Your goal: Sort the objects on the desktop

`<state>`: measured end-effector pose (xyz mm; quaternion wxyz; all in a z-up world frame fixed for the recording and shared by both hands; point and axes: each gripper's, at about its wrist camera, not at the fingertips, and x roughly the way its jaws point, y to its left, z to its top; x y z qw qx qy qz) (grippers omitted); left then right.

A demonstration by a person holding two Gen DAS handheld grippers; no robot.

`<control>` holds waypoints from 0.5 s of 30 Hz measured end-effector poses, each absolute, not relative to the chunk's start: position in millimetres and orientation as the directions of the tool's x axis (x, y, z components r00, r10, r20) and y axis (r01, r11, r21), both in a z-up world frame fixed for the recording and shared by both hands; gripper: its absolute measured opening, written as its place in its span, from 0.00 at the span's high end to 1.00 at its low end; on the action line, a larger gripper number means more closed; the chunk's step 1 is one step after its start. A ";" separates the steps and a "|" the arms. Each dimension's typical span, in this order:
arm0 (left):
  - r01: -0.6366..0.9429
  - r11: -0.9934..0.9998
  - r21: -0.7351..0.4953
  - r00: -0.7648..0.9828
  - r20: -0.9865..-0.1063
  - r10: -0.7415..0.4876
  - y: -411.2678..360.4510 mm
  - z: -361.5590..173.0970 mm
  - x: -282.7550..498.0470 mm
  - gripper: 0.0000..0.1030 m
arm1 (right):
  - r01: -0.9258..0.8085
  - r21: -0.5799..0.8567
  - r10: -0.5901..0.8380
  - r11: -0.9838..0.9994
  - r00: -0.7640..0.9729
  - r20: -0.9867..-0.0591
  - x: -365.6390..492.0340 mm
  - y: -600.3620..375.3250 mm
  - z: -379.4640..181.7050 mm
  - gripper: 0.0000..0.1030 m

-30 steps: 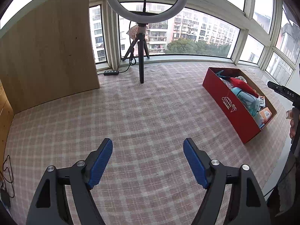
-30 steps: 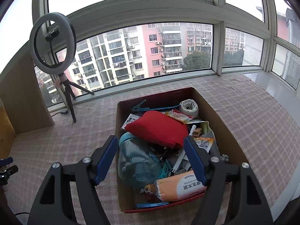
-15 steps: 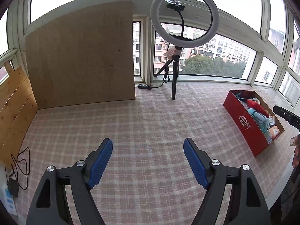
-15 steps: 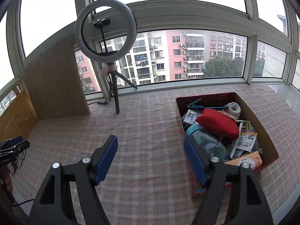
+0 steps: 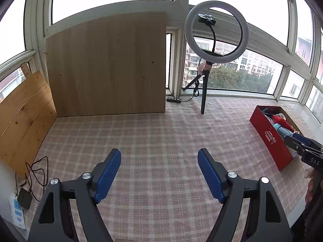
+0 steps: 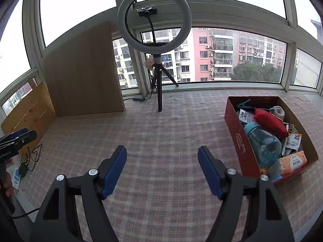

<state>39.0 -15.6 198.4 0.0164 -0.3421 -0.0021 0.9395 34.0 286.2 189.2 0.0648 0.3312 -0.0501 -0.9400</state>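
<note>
Right wrist view shows the right tool with its blue pads spread wide and nothing between them, hovering over the checked cloth of the bench. Left tool is likewise spread and empty. All the things to sort lie in the red box, which sits to the right of the ring light tripod and nearer the camera. Uppermost in the box is a red pouch; it looks soft and light, so a pinch across its middle should hold. Beside it, nearer the camera, the teal bottle looks rigid, smooth and rounded, likely slippery; its narrower cap end seems the safer hold. At the box's near corner the orange wipes pack should squash easily; grip across its short side.
</note>
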 end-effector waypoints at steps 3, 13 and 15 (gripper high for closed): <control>-0.030 -0.999 -0.013 -0.770 -0.638 0.031 -20.5 202.0 43.0 0.26 | 0.078 0.146 -0.152 -0.986 -0.778 -0.610 37.1 282.4 191.5 0.30; -0.069 -0.997 -0.031 -0.784 -0.616 0.073 -26.4 209.5 50.6 0.26 | 0.067 0.141 -0.139 -0.988 -0.789 -0.598 44.5 267.3 191.1 0.30; -0.070 -0.997 -0.028 -0.787 -0.612 0.073 -27.5 210.9 51.6 0.26 | 0.065 0.141 -0.137 -0.988 -0.792 -0.595 45.2 265.3 191.8 0.30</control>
